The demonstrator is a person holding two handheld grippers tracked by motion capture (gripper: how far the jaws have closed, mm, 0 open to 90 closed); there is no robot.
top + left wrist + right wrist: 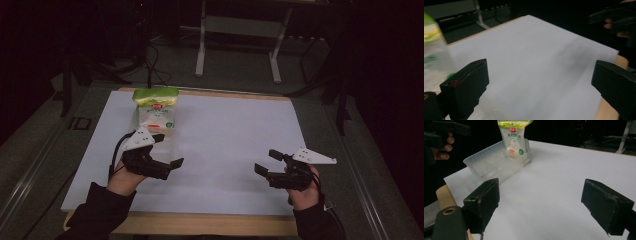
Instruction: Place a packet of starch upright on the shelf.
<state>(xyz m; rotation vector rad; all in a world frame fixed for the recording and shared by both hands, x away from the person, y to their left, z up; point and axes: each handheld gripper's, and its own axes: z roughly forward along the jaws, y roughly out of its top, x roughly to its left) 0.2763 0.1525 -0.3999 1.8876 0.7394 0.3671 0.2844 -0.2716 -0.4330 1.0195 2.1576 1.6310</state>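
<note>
A packet with a green top and a white label [156, 106] stands upright at the far end of a clear plastic bin [159, 131] on the left part of the white board [235, 130]. My left gripper [168, 150] hovers just in front of the bin, open, with nothing between its jaws. My right gripper [268, 161] is open and empty over the board's near right part. In the right gripper view the packet [514, 137] leans in the bin [494, 163] beyond my open right gripper [541, 192]. In the left gripper view, the packet [431, 52] blurs at the left edge beside my open left gripper [540, 72].
The white board lies on a wooden tabletop [210, 224] whose front edge shows below it. Grey floor, cables and a white table frame [240, 30] lie beyond the far edge. The other hand and its gripper [616, 20] appear far right in the left gripper view.
</note>
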